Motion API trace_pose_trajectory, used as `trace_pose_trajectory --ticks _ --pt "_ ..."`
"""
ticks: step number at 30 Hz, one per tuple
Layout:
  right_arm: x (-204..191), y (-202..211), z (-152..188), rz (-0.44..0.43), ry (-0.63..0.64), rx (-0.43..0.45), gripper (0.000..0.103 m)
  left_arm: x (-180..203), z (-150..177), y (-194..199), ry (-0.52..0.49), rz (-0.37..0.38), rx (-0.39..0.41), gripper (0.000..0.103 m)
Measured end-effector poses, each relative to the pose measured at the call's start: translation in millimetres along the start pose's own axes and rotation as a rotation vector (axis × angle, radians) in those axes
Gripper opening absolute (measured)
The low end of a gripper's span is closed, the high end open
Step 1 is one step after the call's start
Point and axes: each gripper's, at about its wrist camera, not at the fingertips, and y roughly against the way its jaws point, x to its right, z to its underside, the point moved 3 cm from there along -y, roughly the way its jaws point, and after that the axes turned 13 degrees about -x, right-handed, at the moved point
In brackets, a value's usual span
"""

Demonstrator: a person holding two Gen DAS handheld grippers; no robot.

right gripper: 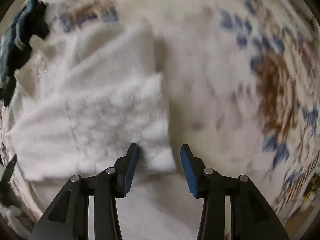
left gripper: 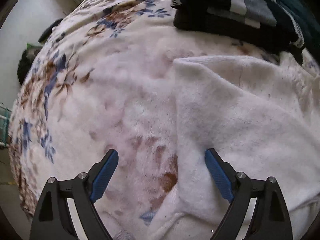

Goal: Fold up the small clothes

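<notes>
Both claws gape, gripping nothing: left claw (left gripper: pixel 161 158) and right claw (right gripper: pixel 159 153) hover over a white garment (left gripper: pixel 230 120) on a floral blanket (left gripper: pixel 120 92), dark clothes (left gripper: pixel 236 10) beyond.

Fluffy matt white fleece garment (left gripper: pixel 240 120) lies on a plush floral blanket (left gripper: pixel 100 100); ahead, knitted dark folded clothes (left gripper: pixel 230 10).
</notes>
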Motion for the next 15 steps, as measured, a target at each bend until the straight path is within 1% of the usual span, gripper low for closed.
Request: trace_pose_trajectory --ticks 2,3,4,5,6,8,10,12,13,14,15 --pt "6.1 22.5 10.9 -0.029 -0.004 0.009 0.047 -1.5 3.9 13.0 0.004 0.006 0.014 0.088" --pt "10.6 42.1 20.5 -0.055 0.01 0.02 0.048 -0.8 8.3 23.5 0.005 0.019 0.027 0.088" --pt "13.5 53.1 26.2 -0.064 0.023 0.024 0.051 1.7 15.3 37.0 0.006 0.039 0.048 0.088" --pt "17.5 67.1 32.7 -0.072 0.044 0.026 0.057 5.8 22.6 48.6 0.001 0.053 0.068 0.088" --pt "19.4 73.9 35.4 -0.076 0.057 0.026 0.059 12.6 31.5 60.0 -0.01 0.059 0.084 0.088" --pt "26.2 90.9 40.5 -0.083 0.113 0.016 0.059 33.3 53.0 80.4 -0.033 0.085 0.102 0.089" --pt "38.8 100.1 43.6 -0.088 0.151 0.007 0.059 65.2 82.1 98.8 -0.067 0.114 0.101 0.09" --pt "48.0 103.5 34.8 -0.115 0.185 -0.018 0.059 101.3 112.9 110.4 -0.109 0.146 0.089 0.092" --pt "50.0 102.0 29.3 -0.13 0.201 -0.027 0.06 125.2 134.6 114.9 -0.131 0.154 0.078 0.092" --pt "51.9 101.9 26.0 -0.147 0.22 -0.037 0.065 146.1 153.3 117.8 -0.149 0.154 0.064 0.092" --pt "54.5 101.3 20.3 -0.163 0.246 -0.049 0.069 175.2 182.3 118.6 -0.168 0.146 0.038 0.092"
